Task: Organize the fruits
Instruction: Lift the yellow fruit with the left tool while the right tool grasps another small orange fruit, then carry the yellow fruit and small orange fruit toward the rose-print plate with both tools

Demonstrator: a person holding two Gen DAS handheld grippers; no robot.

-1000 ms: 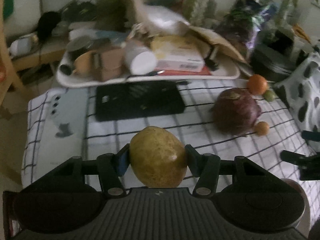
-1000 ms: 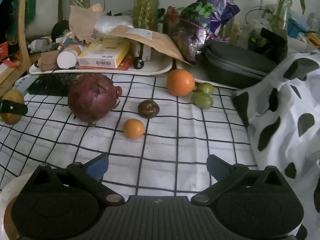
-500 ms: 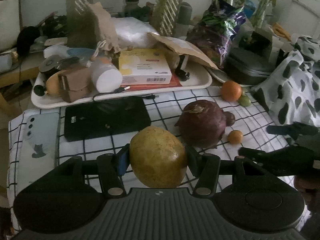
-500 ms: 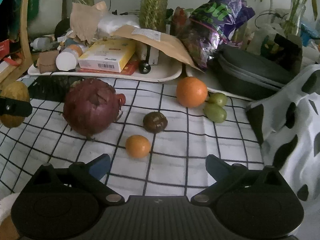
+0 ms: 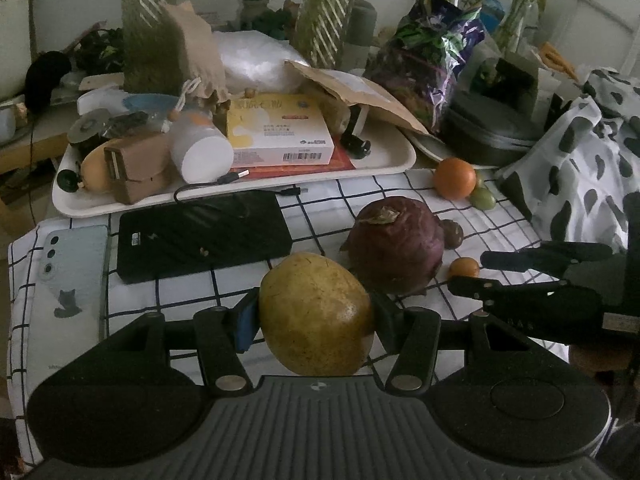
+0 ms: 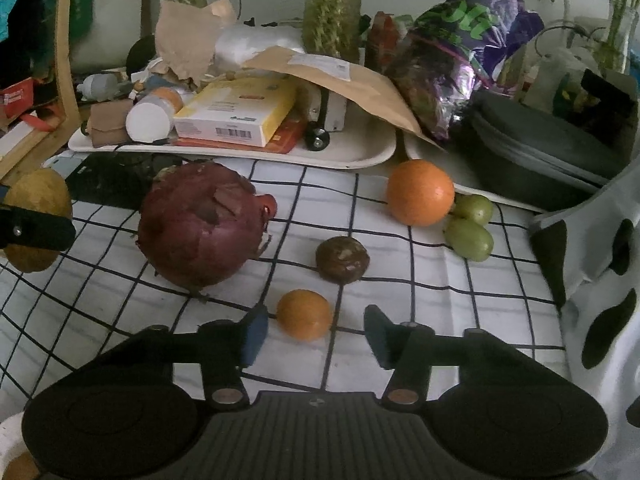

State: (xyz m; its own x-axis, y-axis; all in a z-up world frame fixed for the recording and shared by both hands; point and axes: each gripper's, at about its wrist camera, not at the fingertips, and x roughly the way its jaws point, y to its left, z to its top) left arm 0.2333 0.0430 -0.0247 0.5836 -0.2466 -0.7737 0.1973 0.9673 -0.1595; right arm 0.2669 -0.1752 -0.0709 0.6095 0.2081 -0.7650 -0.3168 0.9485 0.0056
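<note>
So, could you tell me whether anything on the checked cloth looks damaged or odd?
The large dark-red round vegetable has papery skin flaking and torn on top. The small dark-brown fruit beside it looks mottled and shrivelled, possibly past its best. Nothing appears spilled.

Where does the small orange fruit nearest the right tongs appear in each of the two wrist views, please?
Left wrist view: the small orange fruit sits right of centre, beside the big purple-red bulb and just left of the right tongs' fingertips.
Right wrist view: it lies low and central, between the fingers of the open right tongs.
Shared landmark: the purple-red bulb, to the fruit's left in both.
</note>
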